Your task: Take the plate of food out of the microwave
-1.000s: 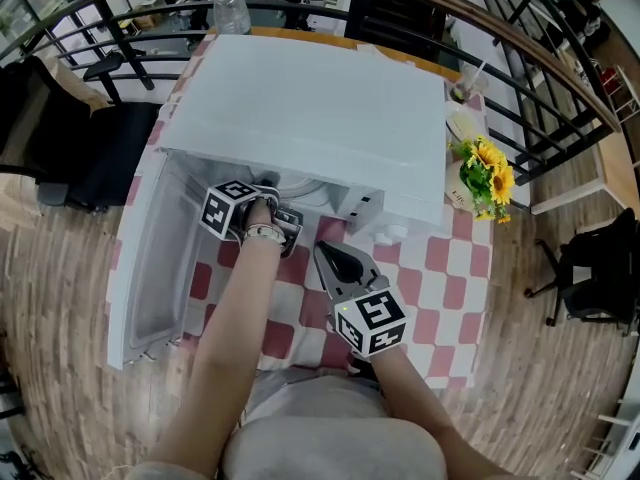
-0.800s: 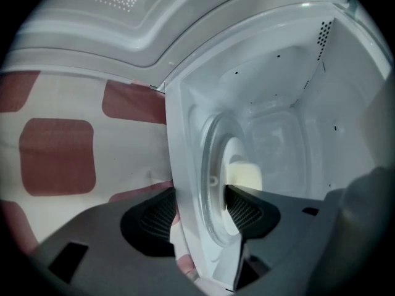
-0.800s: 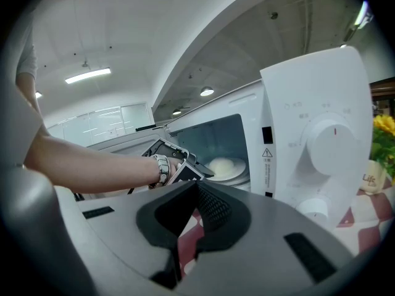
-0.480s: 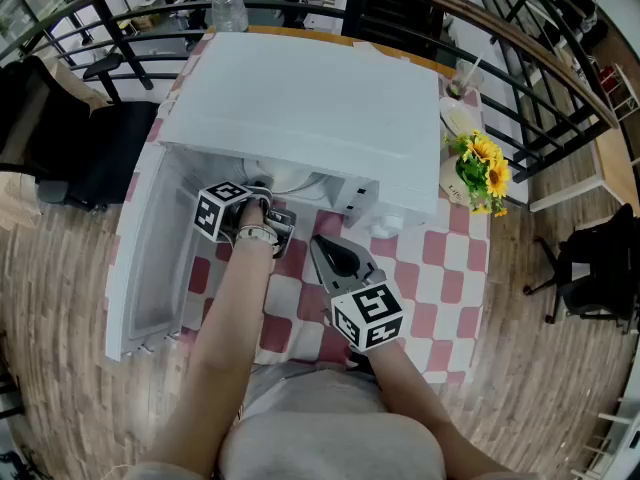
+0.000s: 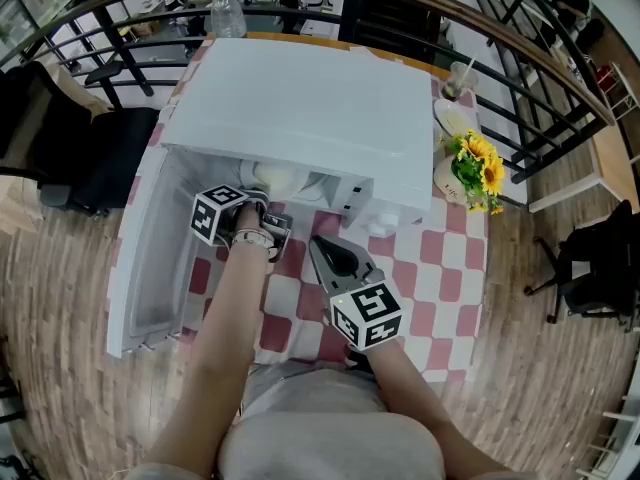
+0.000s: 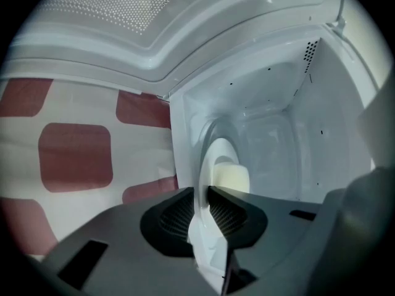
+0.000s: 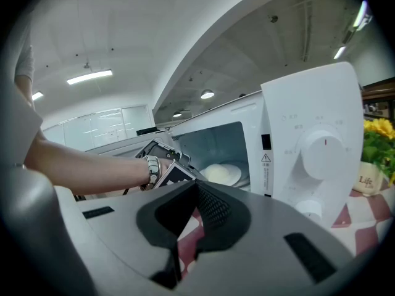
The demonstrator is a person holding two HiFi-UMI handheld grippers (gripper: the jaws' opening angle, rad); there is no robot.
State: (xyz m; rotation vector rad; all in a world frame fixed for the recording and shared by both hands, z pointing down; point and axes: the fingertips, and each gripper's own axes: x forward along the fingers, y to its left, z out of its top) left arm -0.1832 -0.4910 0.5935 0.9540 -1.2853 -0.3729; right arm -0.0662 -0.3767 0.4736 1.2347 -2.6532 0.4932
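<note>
The white microwave (image 5: 310, 98) stands on the checked table with its door (image 5: 150, 258) swung open to the left. Inside lies a white plate (image 6: 213, 165) bearing a pale bun (image 6: 231, 179). My left gripper (image 6: 203, 196) reaches into the microwave's mouth; its jaws have just been closing and both pads now press on the plate's near rim. In the head view this gripper (image 5: 262, 200) sits at the opening, just before the plate (image 5: 278, 178). My right gripper (image 5: 325, 253) hovers over the cloth in front of the microwave, shut and empty, with the plate (image 7: 228, 174) in sight beyond it.
The red-and-white checked cloth (image 5: 440, 278) covers the table. A vase of sunflowers (image 5: 478, 168) and a cup with a straw (image 5: 458, 88) stand to the right of the microwave, a water bottle (image 5: 228, 8) behind it. A black chair (image 5: 70, 138) is at the left.
The head view has shifted a little, so more of the plate shows in the microwave's mouth. Both hands stay about where they were.
</note>
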